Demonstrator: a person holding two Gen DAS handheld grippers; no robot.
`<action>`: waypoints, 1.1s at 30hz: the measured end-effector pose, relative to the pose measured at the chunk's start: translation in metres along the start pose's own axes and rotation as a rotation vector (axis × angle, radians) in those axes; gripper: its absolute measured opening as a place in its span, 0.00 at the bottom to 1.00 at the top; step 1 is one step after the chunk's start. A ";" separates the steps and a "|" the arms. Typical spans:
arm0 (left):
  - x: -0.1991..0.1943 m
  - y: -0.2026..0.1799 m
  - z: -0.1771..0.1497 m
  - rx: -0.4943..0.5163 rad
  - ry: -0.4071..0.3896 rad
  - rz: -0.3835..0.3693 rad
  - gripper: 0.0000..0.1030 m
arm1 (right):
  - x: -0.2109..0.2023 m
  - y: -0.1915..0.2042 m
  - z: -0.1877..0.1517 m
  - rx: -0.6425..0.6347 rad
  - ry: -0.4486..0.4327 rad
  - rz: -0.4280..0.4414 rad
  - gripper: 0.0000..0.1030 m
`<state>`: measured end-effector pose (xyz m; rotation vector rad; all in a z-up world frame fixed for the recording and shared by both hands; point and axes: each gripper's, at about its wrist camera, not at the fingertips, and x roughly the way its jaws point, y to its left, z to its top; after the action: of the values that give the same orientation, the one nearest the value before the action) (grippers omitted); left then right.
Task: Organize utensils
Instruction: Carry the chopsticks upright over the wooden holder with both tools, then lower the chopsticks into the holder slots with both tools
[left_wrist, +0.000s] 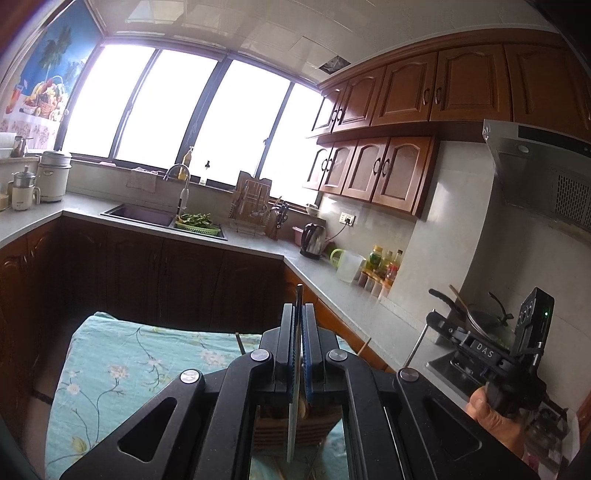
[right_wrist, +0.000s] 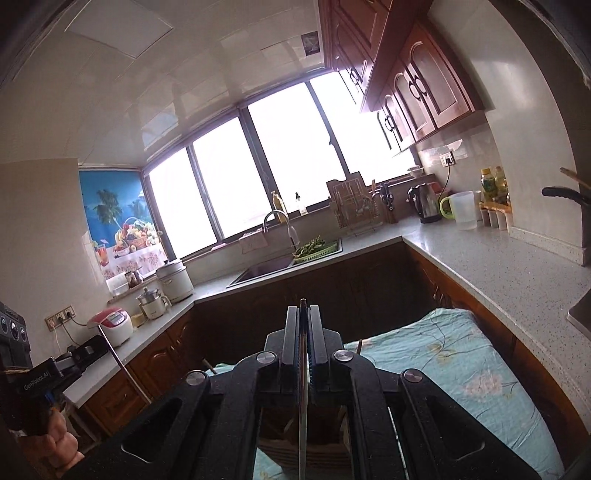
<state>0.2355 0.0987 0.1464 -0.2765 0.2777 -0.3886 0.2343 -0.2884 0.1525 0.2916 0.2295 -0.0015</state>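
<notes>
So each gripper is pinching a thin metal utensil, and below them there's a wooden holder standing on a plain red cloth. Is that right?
Nearly. The cloth is not plain red: it is light blue-green with a flower print, clear in the left wrist view. The rest holds: the left gripper and right gripper each pinch a thin metal utensil, above the wooden holder.

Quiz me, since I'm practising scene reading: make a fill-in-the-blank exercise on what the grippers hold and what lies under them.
1. The left gripper and right gripper each clamp a thin utensil made of ___.
2. Below them stands a slatted holder made of ___.
3. The holder rests on a teal floral ___.
4. On the counter, the green basket by the sink holds leafy ___.

Missing words: metal; wood; cloth; greens.
</notes>
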 end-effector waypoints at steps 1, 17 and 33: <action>0.007 0.001 0.003 -0.002 -0.007 0.002 0.01 | 0.004 -0.001 0.004 0.000 -0.020 -0.004 0.04; 0.082 0.033 -0.015 -0.064 0.015 0.037 0.00 | 0.042 -0.016 -0.010 0.027 -0.040 -0.006 0.03; 0.128 0.050 -0.018 -0.054 0.218 0.011 0.07 | 0.011 -0.010 -0.004 0.031 -0.052 0.037 0.03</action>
<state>0.3604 0.0874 0.0873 -0.2855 0.5035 -0.4013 0.2439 -0.2966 0.1437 0.3261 0.1721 0.0234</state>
